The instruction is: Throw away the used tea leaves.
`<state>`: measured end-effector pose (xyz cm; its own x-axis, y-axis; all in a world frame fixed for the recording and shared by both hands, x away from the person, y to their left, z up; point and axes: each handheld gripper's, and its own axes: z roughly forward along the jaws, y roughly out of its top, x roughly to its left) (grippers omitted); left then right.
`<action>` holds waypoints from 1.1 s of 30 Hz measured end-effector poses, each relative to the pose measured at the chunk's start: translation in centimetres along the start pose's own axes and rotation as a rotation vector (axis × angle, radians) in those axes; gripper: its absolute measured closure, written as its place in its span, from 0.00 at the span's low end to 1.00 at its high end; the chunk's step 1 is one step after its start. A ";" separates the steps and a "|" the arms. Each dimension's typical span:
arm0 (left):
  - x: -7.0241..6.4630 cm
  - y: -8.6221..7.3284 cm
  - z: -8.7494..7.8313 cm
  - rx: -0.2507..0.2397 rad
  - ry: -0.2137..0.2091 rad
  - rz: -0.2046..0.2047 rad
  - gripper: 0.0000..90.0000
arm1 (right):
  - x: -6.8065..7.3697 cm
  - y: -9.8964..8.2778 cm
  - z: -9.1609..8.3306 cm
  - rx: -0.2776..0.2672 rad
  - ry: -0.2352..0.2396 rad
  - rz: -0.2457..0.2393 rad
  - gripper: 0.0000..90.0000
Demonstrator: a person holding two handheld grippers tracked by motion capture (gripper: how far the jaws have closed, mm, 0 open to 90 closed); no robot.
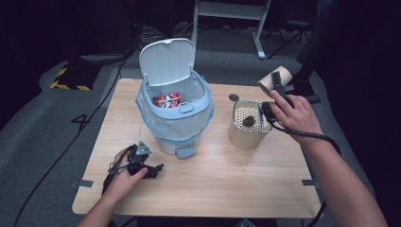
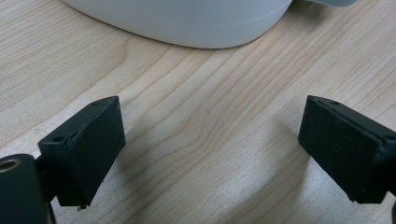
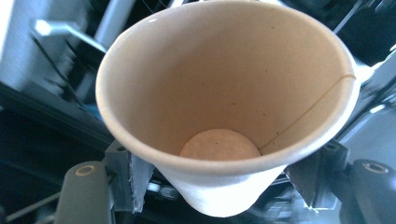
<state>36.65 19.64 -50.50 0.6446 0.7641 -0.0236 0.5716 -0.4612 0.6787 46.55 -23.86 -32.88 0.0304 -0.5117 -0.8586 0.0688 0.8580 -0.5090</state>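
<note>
Right now the right gripper [image 1: 275, 86] is clamped on a paper cup [image 1: 272, 79], held tipped and raised just behind the perforated brown container [image 1: 246, 124], well to the side of the open trash bin [image 1: 175, 111]. Cup looks empty, probably heading for the bin. Keep the squeeze light so it doesn't crush, carry it over the bin's rim above the red wrapper [image 1: 168, 100], then let go. Left gripper [image 1: 150, 169] rests on the table [image 1: 227, 179] in front of the bin, jaws spread, holding nothing.
</note>
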 end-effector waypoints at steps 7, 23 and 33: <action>0.1 0.0 0.0 0.003 -0.002 0.004 0.08 | -0.9 -2.3 0.7 -0.078 0.229 0.510 0.34; 0.0 0.0 0.0 0.003 -0.005 -0.001 0.08 | 1.1 -6.3 2.3 -0.350 0.824 1.520 0.33; 0.0 0.0 0.0 0.003 -0.005 -0.001 0.08 | 2.0 -7.4 2.4 -0.488 1.020 1.693 0.33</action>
<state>36.69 19.63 -50.51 0.6467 0.7622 -0.0282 0.5739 -0.4620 0.6762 48.46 -31.37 -30.71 -0.7067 0.7072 -0.0214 0.3542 0.3798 0.8546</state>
